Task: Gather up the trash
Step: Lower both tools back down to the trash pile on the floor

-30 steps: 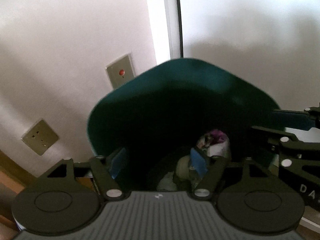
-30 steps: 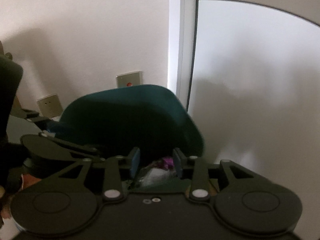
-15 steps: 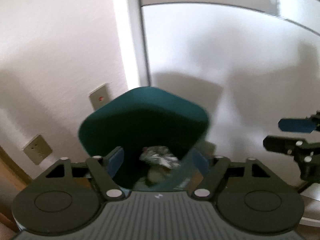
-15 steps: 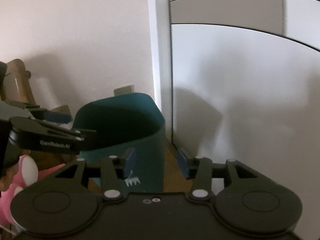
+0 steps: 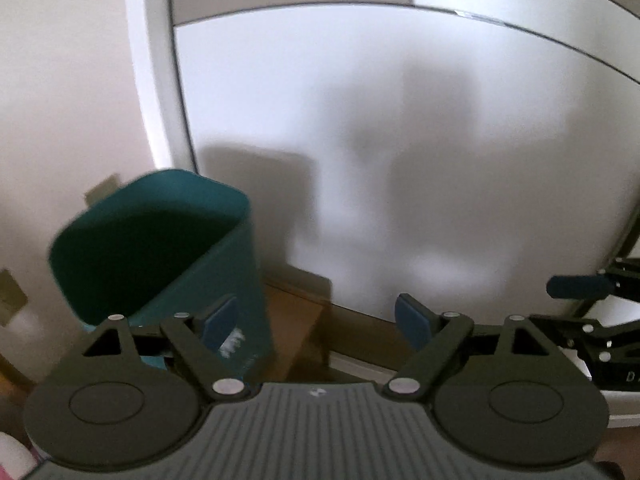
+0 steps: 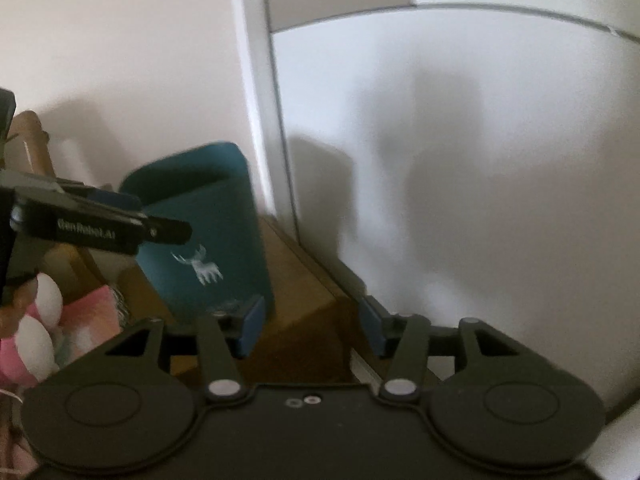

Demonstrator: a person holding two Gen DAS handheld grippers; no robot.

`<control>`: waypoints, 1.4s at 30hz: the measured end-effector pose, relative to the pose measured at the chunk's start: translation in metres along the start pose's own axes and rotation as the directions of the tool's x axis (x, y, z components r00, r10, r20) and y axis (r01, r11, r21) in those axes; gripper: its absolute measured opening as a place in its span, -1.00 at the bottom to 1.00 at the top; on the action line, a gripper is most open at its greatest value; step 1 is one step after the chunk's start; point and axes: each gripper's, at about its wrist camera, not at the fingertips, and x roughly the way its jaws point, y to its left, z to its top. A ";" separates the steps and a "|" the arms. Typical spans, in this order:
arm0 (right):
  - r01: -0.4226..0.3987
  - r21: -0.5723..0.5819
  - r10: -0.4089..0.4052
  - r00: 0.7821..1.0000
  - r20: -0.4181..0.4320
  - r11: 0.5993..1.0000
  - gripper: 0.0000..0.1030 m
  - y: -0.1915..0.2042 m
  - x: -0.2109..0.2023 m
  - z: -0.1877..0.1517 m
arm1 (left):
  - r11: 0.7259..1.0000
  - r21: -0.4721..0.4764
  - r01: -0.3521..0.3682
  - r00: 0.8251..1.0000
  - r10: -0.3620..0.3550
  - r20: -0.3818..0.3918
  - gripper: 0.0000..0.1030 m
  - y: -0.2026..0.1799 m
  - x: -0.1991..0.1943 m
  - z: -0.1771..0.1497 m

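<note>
Fingers (image 5: pixel 412 322) spread beside teal bin (image 5: pixel 160 240) rim.

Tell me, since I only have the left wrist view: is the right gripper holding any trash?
Observer: No. The right wrist view shows the right gripper open, with only wooden floor between its fingers.
Operator: What is the white smudge low on the teal bin?
Observer: A white deer print on the bin's side.
Operator: Anything to the left of the bin?
Observer: A pink and white soft toy, low at the frame's left edge.
</note>
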 end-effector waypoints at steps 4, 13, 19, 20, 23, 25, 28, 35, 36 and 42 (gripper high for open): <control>0.049 0.018 -0.048 0.999 -0.022 0.999 0.03 -0.024 0.005 -0.032 | 0.999 0.023 0.032 0.999 -0.032 0.001 0.91 -0.022 0.021 -0.016; 0.113 0.198 -0.088 0.987 -0.134 0.974 0.04 -0.087 0.056 -0.138 | 0.994 0.054 0.098 0.994 -0.095 -0.053 0.99 -0.065 0.109 -0.065; 0.193 0.254 -0.139 0.966 -0.219 0.948 0.04 -0.117 0.112 -0.209 | 0.992 0.047 0.119 0.975 -0.108 -0.197 0.99 -0.091 0.199 -0.109; 0.203 0.269 -0.138 0.961 -0.241 0.942 0.04 -0.122 0.121 -0.219 | 0.993 0.057 0.102 0.973 -0.088 -0.212 0.99 -0.096 0.213 -0.117; 0.228 0.304 -0.134 0.944 -0.300 0.925 0.04 -0.135 0.152 -0.250 | 0.994 0.075 0.083 0.958 -0.059 -0.280 0.99 -0.111 0.261 -0.146; 0.239 0.327 -0.122 0.932 -0.341 0.914 0.04 -0.141 0.172 -0.270 | 0.993 0.081 0.081 0.944 -0.051 -0.327 0.99 -0.119 0.291 -0.167; 0.247 0.328 -0.104 0.912 -0.397 0.912 0.04 -0.145 0.205 -0.296 | 0.995 0.055 0.081 0.907 -0.050 -0.418 0.99 -0.133 0.336 -0.200; 0.242 0.344 -0.021 0.843 -0.537 0.907 0.03 -0.144 0.265 -0.353 | 0.995 0.060 0.074 0.805 -0.024 -0.593 0.99 -0.160 0.415 -0.271; 0.246 0.351 -0.012 0.834 -0.552 0.903 0.03 -0.145 0.272 -0.363 | 0.995 0.063 0.082 0.789 -0.026 -0.614 0.99 -0.162 0.425 -0.281; 0.255 0.372 0.042 0.775 -0.631 0.892 0.03 -0.141 0.308 -0.422 | 0.995 0.040 0.090 0.692 -0.034 -0.721 0.99 -0.166 0.482 -0.334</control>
